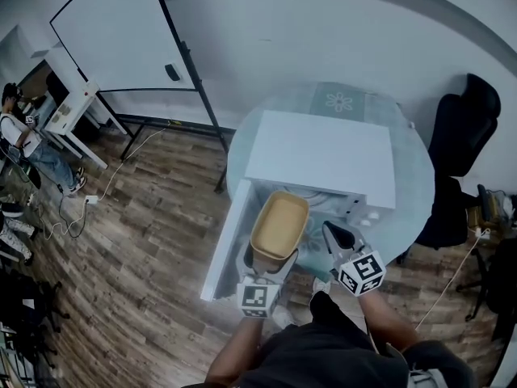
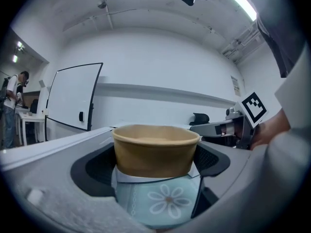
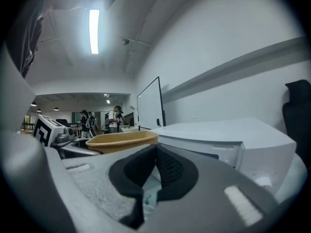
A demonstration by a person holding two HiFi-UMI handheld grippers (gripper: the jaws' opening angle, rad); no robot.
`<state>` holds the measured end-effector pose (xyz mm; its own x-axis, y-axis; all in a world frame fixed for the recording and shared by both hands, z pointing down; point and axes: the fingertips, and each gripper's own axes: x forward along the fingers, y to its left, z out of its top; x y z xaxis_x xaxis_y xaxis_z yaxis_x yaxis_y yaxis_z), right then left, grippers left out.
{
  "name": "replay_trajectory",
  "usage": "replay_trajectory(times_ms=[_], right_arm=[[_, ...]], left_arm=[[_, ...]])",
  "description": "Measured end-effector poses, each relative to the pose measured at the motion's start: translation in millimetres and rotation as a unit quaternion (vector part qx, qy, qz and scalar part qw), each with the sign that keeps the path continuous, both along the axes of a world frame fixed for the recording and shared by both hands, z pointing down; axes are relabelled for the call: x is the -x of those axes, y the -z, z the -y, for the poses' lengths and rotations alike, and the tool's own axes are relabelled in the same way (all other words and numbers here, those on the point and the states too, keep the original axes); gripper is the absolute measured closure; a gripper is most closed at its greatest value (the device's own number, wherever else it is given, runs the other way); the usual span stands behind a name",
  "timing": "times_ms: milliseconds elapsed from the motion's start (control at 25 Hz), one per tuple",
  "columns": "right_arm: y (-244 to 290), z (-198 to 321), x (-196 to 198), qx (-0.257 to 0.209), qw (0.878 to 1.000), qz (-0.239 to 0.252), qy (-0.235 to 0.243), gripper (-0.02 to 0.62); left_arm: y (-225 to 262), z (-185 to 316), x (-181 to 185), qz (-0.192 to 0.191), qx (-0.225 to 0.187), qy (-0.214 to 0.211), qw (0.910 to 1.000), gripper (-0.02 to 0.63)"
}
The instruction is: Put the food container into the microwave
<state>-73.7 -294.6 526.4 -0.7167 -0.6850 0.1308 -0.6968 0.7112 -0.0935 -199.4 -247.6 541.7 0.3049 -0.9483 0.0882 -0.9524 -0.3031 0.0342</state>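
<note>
Tan food container [image 2: 155, 149], clamped in left tongs [image 2: 154, 168]

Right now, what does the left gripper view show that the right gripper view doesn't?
Only the left gripper view: the left gripper with its jaws clamped on the food container, the flower-print cloth below it, and the right gripper off to the side. Only the right gripper view: the right gripper's own jaws together with nothing between them, and the white microwave body. Both: the container and the whiteboard.
</note>
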Motion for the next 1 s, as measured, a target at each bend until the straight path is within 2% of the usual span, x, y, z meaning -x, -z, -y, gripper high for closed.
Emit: replay_trajectory(times_ms=[240,520,1000], right_arm=[[-18,18,-4,0.013,1.000,0.000,-0.008,0.594],[-47,44,-23,0.019,0.998,0.000,-0.059,0.594],[-77,41,-17,0.040,0.998,-0.011,-0.041,0.594]], left_arm=[[-28,26,-1,0.010,0.023,0.002,0.9997,0.097],[-65,44,-2,0.010,0.041,0.004,0.9991,0.097],[-99,50,-5,0.002,0.051,0.008,0.9987,0.098]])
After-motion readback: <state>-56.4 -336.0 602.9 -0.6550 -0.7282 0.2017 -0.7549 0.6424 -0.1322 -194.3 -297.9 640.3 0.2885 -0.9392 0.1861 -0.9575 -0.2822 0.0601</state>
